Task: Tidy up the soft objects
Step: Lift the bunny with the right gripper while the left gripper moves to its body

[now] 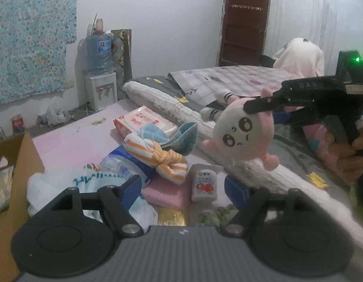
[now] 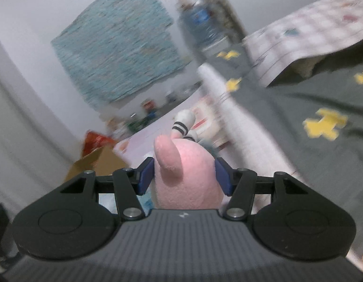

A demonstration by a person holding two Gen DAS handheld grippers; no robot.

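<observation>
My right gripper is shut on a pink plush toy with a white face and holds it in the air above the bed; the same plush toy hangs from the right gripper in the left wrist view. My left gripper is open and empty, low over a pile of soft things: an orange-striped cloth bow, a blue cloth, a pink sponge pad, a small tissue pack and a plastic bag.
A cardboard box stands at the left edge of the pink sheet. A wet-wipes pack lies behind the pile. A white rolled blanket and grey star-print quilt lie to the right. A water dispenser stands by the wall.
</observation>
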